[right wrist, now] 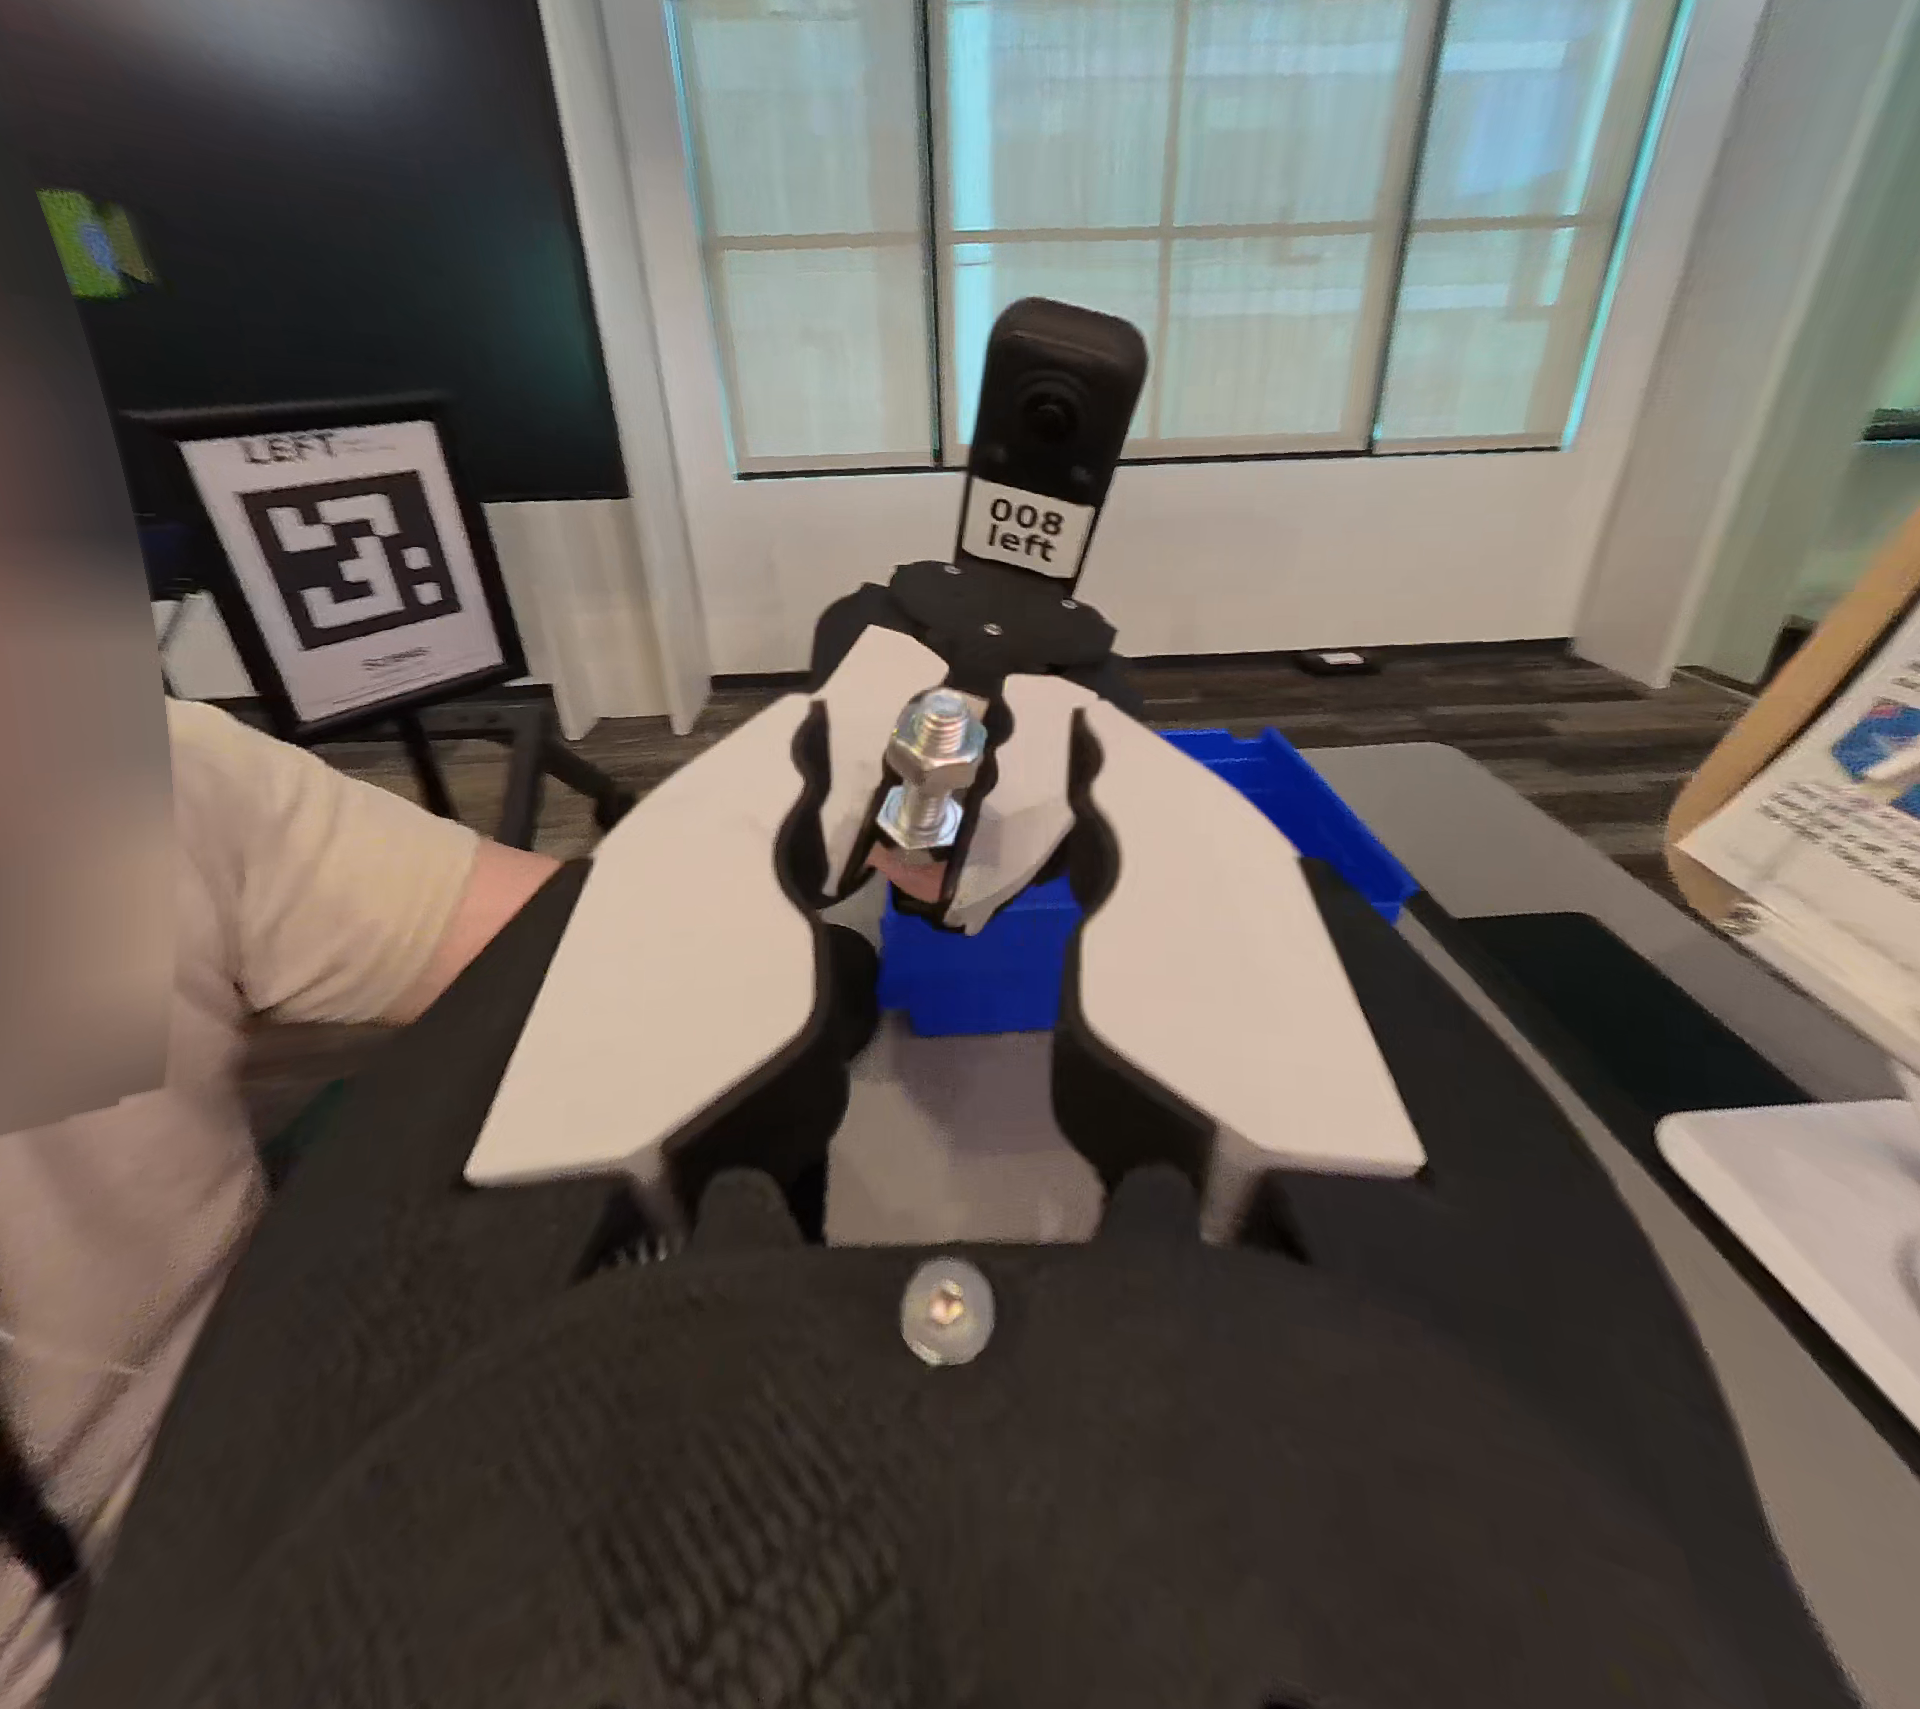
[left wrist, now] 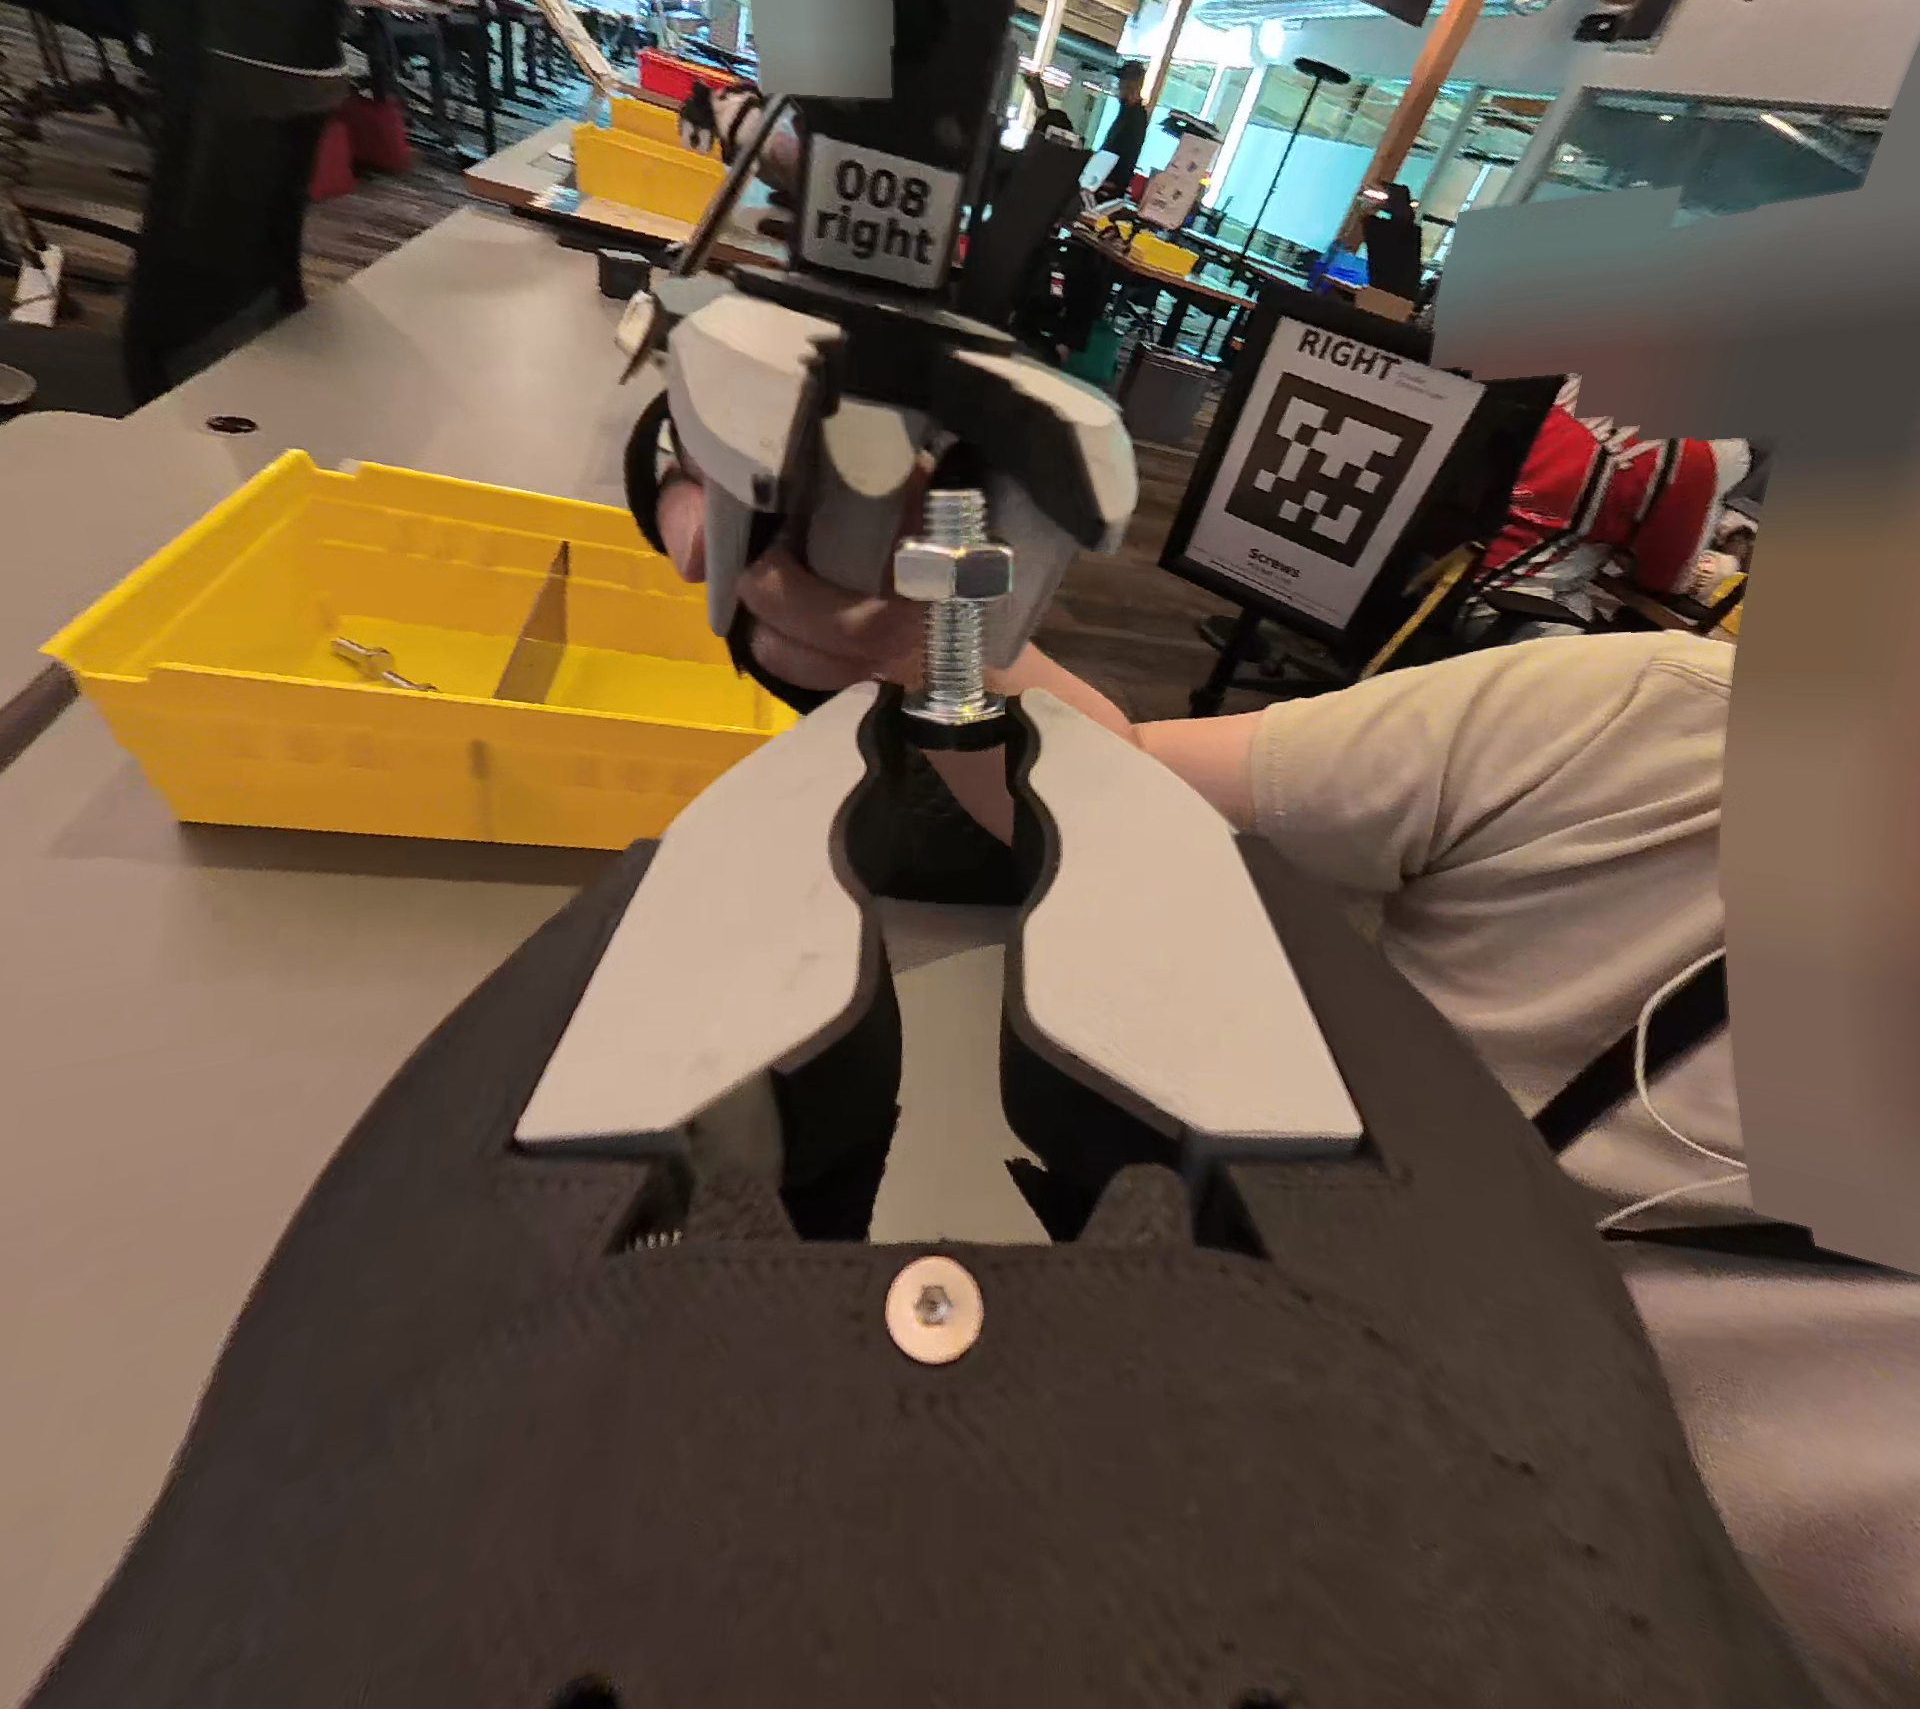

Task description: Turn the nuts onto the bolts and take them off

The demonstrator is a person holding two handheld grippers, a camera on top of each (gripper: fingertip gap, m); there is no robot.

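Left gripper (left wrist: pixel 948 703) clamping bolt (left wrist: pixel 951 641); nut (left wrist: pixel 953 570)

between our left gripper (left wrist: pixel 951 709) fingertips stands the bolt (left wrist: pixel 951 641), head in the jaws, shank rising away from them. the nut (left wrist: pixel 954 570) sits partway up the shank. beyond it, our right gripper (left wrist: pixel 883 506) faces ours. left of the jaws a bin (left wrist: pixel 312 724) rests on the table (left wrist: pixel 260 984), with a loose bolt (left wrist: pixel 374 662) in it.
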